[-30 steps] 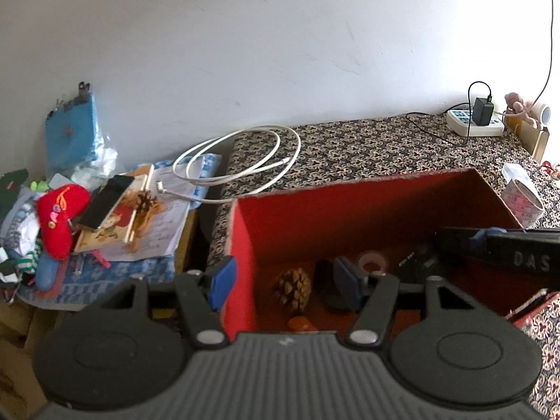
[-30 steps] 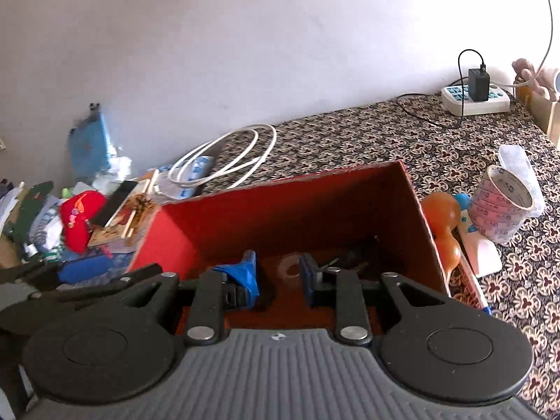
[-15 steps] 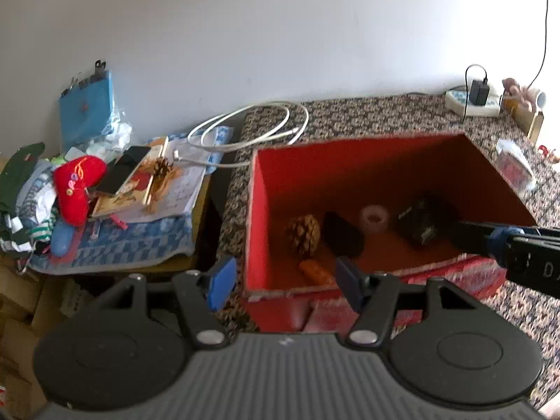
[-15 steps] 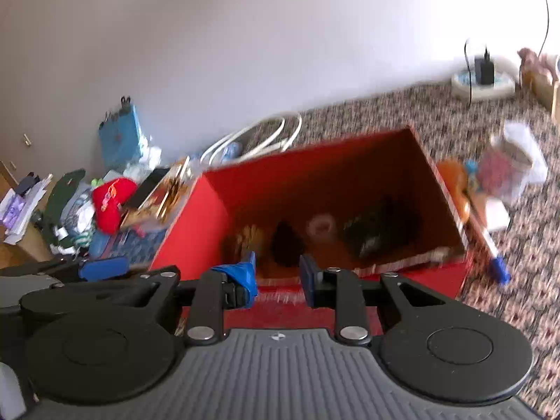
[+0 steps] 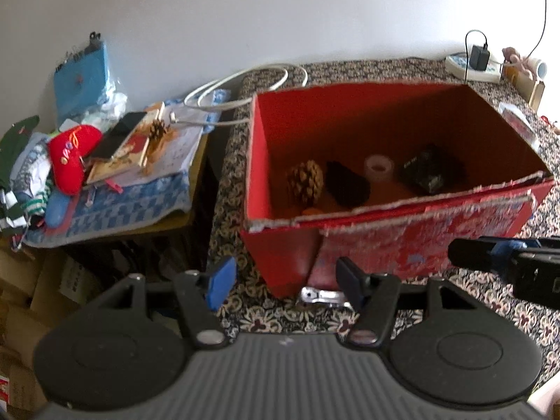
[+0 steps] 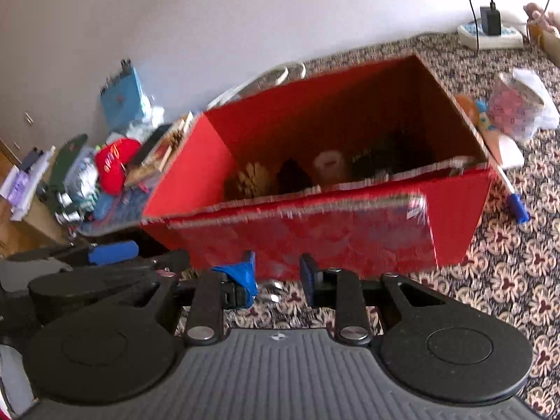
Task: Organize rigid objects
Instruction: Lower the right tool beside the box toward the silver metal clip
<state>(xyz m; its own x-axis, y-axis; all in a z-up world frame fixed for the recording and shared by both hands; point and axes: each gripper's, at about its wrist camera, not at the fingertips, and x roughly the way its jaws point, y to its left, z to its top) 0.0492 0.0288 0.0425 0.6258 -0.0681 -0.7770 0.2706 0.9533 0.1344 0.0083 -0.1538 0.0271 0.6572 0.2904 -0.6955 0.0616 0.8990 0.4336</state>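
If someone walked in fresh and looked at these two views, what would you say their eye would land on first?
Most likely the big red box on the patterned cloth, open-topped, with a pine cone, a tape roll and dark items lying inside. Next, the cluttered side table to its left, where a red plush stands out. Both grippers, left and right, sit before the box, jaws open and empty.

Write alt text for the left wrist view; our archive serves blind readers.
An open red box on a patterned cloth holds a pine cone, tape roll and dark items. The empty left claw is open before it, above a metal object.
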